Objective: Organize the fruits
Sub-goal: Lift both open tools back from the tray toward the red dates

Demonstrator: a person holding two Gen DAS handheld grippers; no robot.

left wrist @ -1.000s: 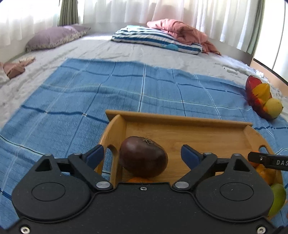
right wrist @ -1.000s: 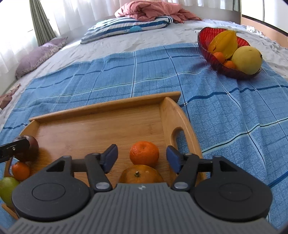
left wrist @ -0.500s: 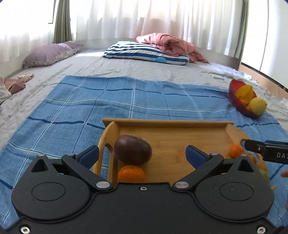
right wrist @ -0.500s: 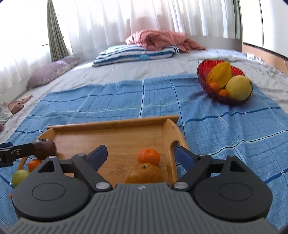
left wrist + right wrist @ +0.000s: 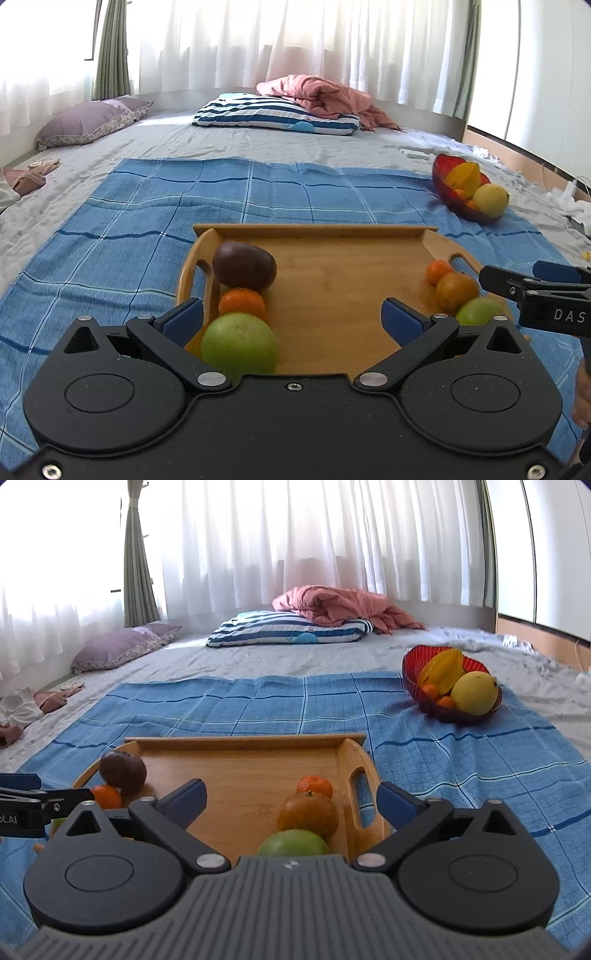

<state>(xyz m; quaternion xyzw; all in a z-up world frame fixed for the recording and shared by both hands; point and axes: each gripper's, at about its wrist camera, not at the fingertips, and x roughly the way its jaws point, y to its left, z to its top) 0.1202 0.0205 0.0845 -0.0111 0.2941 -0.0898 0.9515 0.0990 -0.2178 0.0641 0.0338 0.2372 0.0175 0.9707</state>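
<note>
Looking past your left gripper, its body hides part of the green apple. Both jaws have just been opening wide, holding nothing. The right gripper faces fruit on the wooden tray.

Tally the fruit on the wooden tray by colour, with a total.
Dark purple-brown: 1, the dark fruit at the tray's left end.
Orange: 3, a small orange on the left, a small orange and a larger orange on the right.
Green: 2, one green fruit on the left, one green fruit on the right.
Total: 6 on the wooden tray.
</note>
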